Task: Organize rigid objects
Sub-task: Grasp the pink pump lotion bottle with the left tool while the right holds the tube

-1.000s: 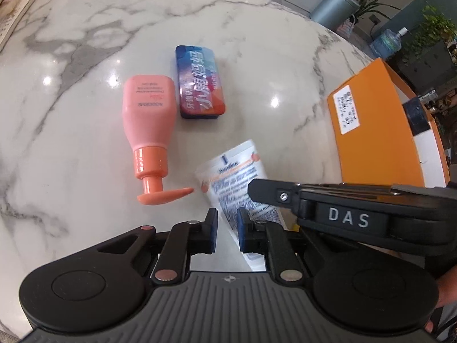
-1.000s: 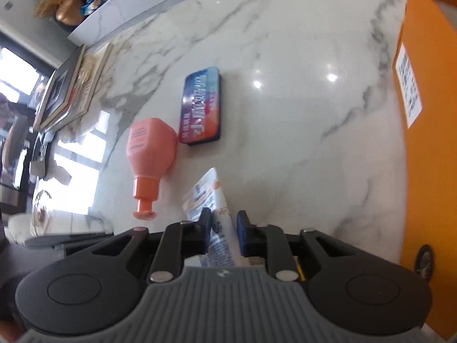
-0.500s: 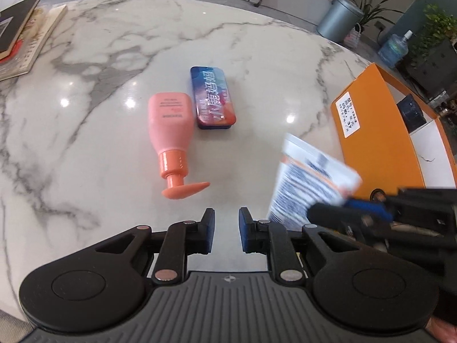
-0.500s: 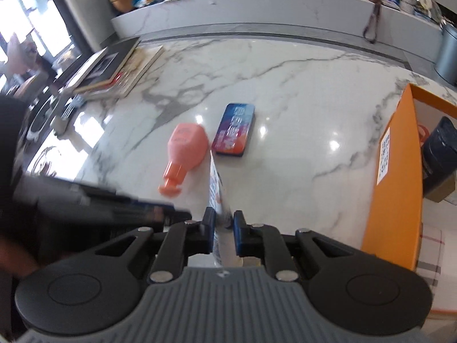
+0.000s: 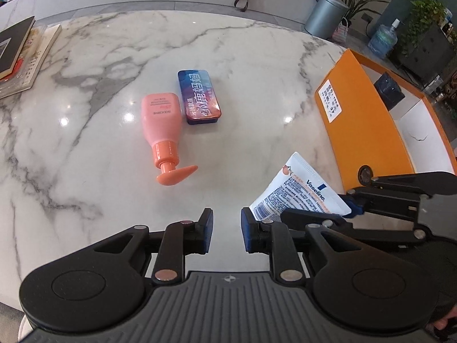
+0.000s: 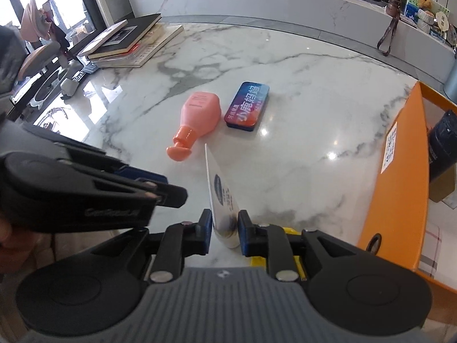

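Pads of the right claw [image 6: 224, 235] are seen on either side of the round end of a white tube [image 6: 221, 197], which stands up between them with its flat crimped end away from the camera; the jaws are opening at this moment, and the tube is pinched by them above the table [image 6: 300, 91]. In the left wrist view the same tube [image 5: 297, 193] is seen flat-on, its printed back and blue brand lettering facing the camera, with the right claw [image 5: 347, 207] reaching in from the right edge. The left claw [image 5: 227, 233] is held empty beside it, its jaws nearly together and just beginning to part, with only a narrow gap of bare marble showing between the blue pads. Further out on the marble table a pink pump bottle [image 5: 162, 125] is laid on its side, its orange pump head turned toward the cameras. Just beside its base a flat blue and red tin [image 5: 199, 96] is laid; whether the two touch cannot be told. At the right edge of the table an orange box [image 5: 362, 120] with a white label is placed, open at the top, with a dark object inside. A stack of books [image 6: 128, 43] is seen at the far left of the table.
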Motion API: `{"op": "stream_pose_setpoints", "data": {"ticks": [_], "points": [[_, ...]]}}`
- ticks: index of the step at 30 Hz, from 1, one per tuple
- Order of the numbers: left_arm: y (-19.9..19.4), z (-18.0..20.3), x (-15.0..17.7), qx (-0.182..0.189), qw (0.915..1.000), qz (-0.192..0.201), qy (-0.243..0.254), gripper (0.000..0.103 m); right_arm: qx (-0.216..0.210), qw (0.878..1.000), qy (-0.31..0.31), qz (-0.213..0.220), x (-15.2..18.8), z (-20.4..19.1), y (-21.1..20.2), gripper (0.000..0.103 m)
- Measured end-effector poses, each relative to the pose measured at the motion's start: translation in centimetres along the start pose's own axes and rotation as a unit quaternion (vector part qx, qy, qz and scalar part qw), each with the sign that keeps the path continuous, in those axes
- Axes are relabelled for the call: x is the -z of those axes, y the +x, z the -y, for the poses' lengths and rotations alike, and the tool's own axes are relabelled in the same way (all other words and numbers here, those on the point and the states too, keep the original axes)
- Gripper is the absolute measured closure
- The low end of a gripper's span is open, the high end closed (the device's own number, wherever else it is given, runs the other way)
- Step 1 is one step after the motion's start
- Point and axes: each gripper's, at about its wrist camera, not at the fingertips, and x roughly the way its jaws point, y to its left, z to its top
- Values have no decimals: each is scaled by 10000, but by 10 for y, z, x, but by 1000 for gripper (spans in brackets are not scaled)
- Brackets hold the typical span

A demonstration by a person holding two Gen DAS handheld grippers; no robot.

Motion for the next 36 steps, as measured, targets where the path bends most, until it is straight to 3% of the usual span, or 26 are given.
{"op": "stream_pose_setpoints", "data": {"ticks": [7,12,13,15,18,20,22,26,30,34,36], "points": [[-8,-4,-23,9,9994,275,200,79,5,9997,96,247,-15,10,-3,87],[0,-11,-69,-185,9982,500,283,61,201,9978,352,517,-45,32,-2,87],[5,-13,-78,-235,9981,496,286,54,212,9973,434,553,-50,37,-1,88],[15,-17,-95,-335,9981,446,270,42,180,9959,627,620,-62,48,1,87],[29,-23,-111,-881,9958,9,240,40,171,9940,851,662,-75,59,5,87],[27,-26,-110,-1064,9943,-67,87,36,131,9940,872,655,-78,62,7,87],[24,-29,-102,-942,9954,-161,-75,30,52,9941,877,643,-77,62,9,87],[22,-31,-73,-736,9966,-230,-303,29,-82,9936,983,549,-70,64,17,87],[32,-15,-47,-821,9962,-292,64,26,-148,9933,1023,524,-64,64,19,87],[46,4,-36,-1375,9876,-415,627,25,-191,9926,1094,497,-58,65,15,87],[51,4,-36,-1390,9870,-476,648,27,-200,9924,1115,490,-55,66,13,87]]}}
